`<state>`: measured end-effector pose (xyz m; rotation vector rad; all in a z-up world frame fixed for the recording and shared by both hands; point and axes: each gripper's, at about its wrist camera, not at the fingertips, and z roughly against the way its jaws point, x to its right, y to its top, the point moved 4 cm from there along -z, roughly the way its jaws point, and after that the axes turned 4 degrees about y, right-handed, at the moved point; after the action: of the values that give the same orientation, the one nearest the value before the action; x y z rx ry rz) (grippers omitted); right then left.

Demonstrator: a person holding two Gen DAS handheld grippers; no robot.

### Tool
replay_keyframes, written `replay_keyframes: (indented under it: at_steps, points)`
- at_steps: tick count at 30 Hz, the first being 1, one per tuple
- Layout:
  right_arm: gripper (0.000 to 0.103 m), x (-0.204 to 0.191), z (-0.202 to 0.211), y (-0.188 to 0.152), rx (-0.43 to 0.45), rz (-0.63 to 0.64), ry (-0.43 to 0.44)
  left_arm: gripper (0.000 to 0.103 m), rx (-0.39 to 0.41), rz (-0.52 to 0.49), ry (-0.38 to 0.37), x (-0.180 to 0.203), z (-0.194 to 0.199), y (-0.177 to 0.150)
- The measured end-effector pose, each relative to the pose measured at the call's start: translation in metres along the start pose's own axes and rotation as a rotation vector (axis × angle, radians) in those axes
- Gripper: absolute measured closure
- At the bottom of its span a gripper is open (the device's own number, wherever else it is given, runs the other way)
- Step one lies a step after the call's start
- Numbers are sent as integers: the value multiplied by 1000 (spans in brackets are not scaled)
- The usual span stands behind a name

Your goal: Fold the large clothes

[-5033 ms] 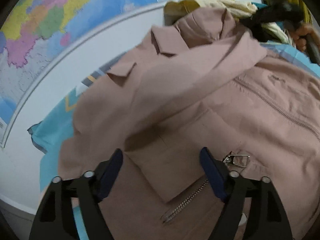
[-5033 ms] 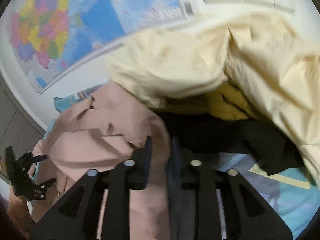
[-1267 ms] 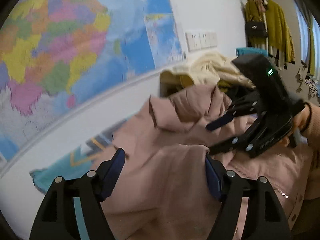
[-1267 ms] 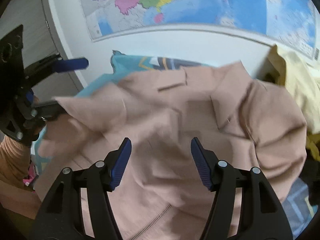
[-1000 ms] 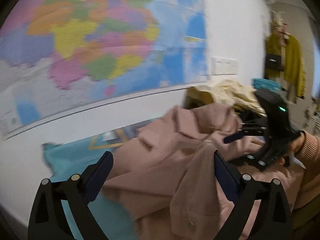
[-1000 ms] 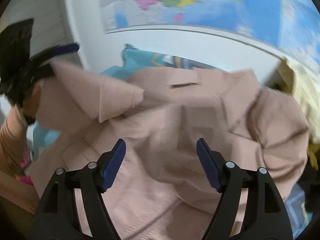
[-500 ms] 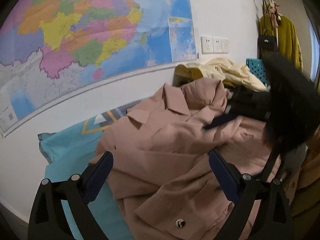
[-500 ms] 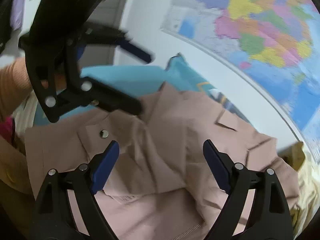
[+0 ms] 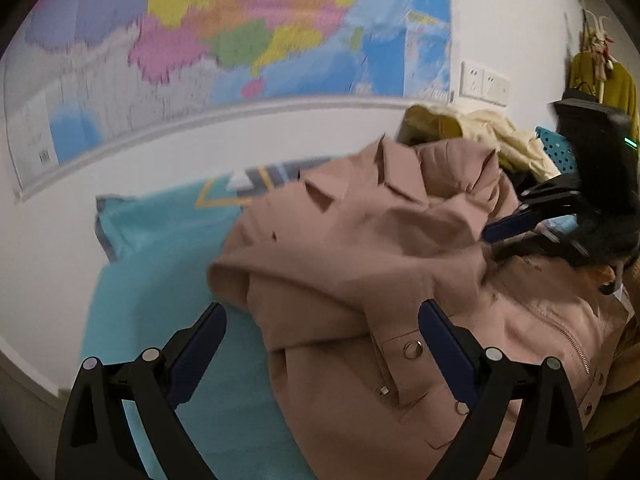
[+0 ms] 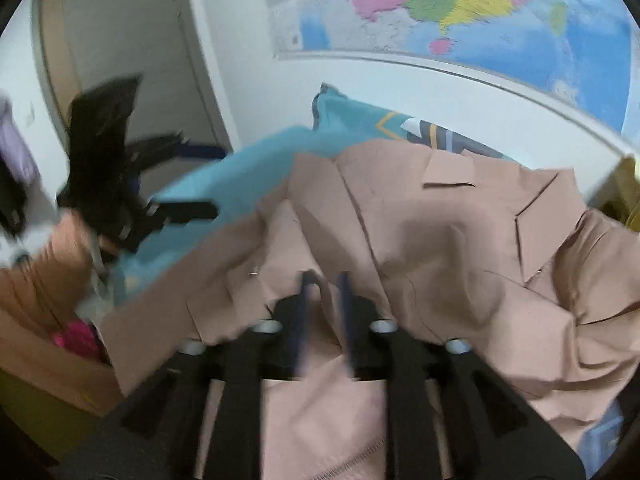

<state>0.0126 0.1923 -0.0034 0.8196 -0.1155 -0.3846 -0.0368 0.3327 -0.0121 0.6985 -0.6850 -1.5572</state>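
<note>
Pink jacket [image 9: 360,248] on teal cloth [image 9: 160,248], right gripper [image 10: 324,280] fingers pinching jacket, left gripper [image 9: 320,320] fingers spread wide, holding nothing.

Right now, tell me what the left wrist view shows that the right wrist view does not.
Only the left wrist view shows the wall sockets, the mustard garment hanging beyond them, the blue perforated basket and the jacket's metal snap. Only the right wrist view shows the grey door and the right gripper nearly closed on fabric. Both show the pink jacket, the teal cloth, the wall map and the open left gripper.
</note>
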Motion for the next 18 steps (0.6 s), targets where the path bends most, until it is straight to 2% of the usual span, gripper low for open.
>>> replay_keyframes:
  at_steps: [1, 3, 4, 5, 7, 9, 10, 11, 13, 15, 16, 18]
  points:
    - [47, -8, -5, -1, -16, 42, -23, 10, -10, 9, -3, -1, -4, -2]
    - [38, -22, -12, -2, -27, 106, -64, 10, -26, 35, -27, -1, -11, -7]
    - [28, -31, -18, 1, -23, 153, -78, 10, -31, 41, -32, 0, -13, -9]
    - [23, -34, -22, 1, -24, 191, -89, 10, -36, 41, -32, 1, -15, -11]
    - [24, -44, -42, 5, -61, 269, -138, 10, -42, 34, -33, 5, -17, -12]
    - [46, -37, -61, 5, -113, 263, -140, 10, -44, 31, -33, 7, -17, -11]
    - [85, -30, -69, 7, -149, 227, -121, 10, -41, 28, -33, 9, -16, -10]
    - [98, -16, -67, 12, -156, 141, -72, 10, -40, 26, -31, 9, -16, -10]
    - [98, 9, -40, 23, -59, -5, 19, 10, -38, 18, -25, 10, -14, -10]
    - [98, 44, 1, 31, 62, -175, 49, 10, -38, 3, -15, 10, -14, -11]
    - [98, 72, 32, 31, 162, -301, 77, 10, -38, -13, -3, 11, -14, -12]
    - [98, 113, 66, 19, 254, -476, 61, 10, -28, -35, -5, 14, -17, -10]
